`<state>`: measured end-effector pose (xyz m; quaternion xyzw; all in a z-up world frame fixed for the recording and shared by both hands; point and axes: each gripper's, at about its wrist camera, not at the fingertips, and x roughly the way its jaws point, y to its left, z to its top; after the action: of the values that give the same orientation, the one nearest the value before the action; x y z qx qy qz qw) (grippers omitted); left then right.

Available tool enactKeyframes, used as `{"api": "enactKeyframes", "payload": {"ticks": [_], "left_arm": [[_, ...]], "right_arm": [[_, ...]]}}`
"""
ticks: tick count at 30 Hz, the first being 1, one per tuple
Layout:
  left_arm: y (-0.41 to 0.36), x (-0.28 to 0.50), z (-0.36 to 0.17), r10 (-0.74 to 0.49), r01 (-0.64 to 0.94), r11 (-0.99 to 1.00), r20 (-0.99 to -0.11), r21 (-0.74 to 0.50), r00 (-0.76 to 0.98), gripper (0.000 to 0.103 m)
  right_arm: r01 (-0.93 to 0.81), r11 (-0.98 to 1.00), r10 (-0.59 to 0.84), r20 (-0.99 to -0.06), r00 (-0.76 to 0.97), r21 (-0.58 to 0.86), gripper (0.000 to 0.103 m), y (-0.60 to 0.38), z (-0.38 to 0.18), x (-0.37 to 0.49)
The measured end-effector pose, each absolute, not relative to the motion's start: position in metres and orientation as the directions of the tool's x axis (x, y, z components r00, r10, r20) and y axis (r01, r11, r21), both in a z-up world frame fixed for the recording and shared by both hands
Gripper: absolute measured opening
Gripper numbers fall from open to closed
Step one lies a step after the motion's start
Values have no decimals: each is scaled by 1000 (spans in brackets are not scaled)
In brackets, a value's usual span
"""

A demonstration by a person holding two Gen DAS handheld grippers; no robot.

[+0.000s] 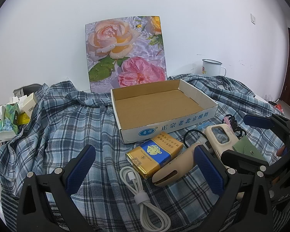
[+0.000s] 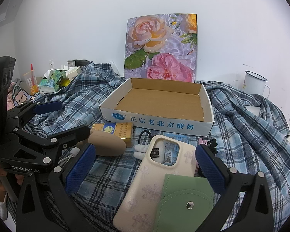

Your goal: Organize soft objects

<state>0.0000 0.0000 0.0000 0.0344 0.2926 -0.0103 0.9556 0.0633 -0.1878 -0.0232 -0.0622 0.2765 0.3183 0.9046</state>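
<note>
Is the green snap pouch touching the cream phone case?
Touching. The right wrist view shows the green snap pouch lying over the lower right part of the cream phone case, its edge overlapping the case with no plaid cloth visible between them.

The left gripper [image 1: 143, 166] tips downward with its two blue pads spread wide and nothing pinched. The right gripper [image 2: 145, 164] sits at its three o'clock, tipped down the same way, jaws wide and gripping nothing.

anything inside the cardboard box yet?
No. The cardboard box shows only its bare brown floor in both views. The strip just behind its near wall is hidden, so a flat item there can't be ruled out.
</note>
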Motion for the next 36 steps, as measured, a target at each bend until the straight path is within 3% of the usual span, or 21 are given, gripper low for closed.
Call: {"api": "enactKeyframes", "payload": {"ticks": [36], "left_arm": [[-3,-2,-1,20,30,996,-552,80,834,103]], "right_arm": [[-612,788,545,-544,638,71,103,-188,-23,63]]}}
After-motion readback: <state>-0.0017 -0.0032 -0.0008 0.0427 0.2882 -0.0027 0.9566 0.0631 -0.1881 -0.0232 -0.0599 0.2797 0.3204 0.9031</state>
